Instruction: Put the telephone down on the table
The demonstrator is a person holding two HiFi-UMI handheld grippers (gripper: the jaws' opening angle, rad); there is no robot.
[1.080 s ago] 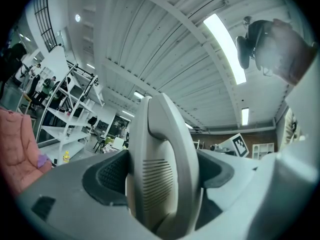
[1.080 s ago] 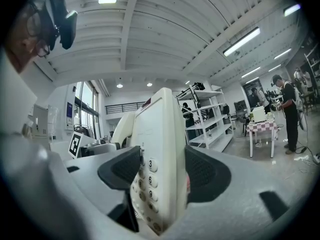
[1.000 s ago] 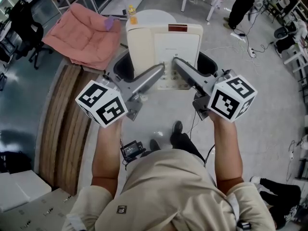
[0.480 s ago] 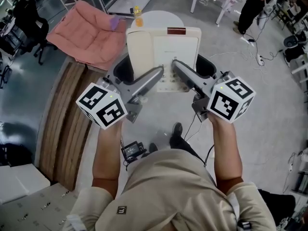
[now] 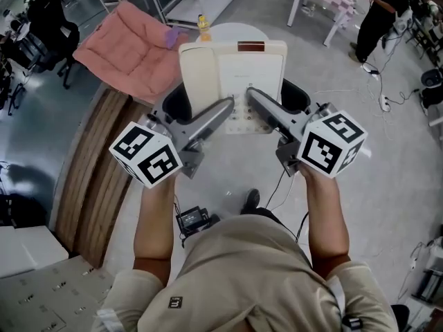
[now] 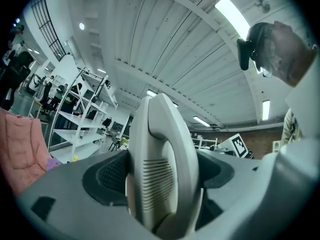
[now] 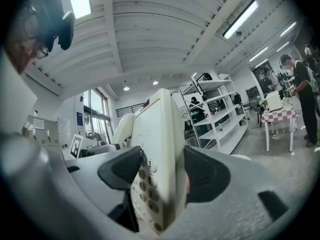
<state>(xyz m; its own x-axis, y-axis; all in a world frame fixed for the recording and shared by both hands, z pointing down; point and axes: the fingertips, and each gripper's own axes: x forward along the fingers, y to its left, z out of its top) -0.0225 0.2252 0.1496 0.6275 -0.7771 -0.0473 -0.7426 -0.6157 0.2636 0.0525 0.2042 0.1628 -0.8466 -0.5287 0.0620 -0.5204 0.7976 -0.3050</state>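
Background shifted since 1.0 s ago: floor and furniture slid under the carrier, and the round white table (image 5: 234,30) now shows further past the telephone's far edge. Grip on the telephone unchanged.

Head view: telephone (image 5: 235,75), cream, face up, handset in the cradle on its left side. Held in the air in front of the person, above grey floor, not on the table. Left gripper (image 5: 225,106) and right gripper (image 5: 255,94) both meet its near edge, side by side. Pink cushion (image 5: 131,47) lies to the far left, a yellow bottle (image 5: 204,25) at the table's left rim.

Left gripper view: jaws closed narrow on the handset end of the telephone (image 6: 165,159). Dark pads press both flanks; a slotted grille faces the camera.

Right gripper view: jaws clamped on the keypad edge of the telephone (image 7: 157,149). One pad lies over the keys beside the "3", the other on the back.
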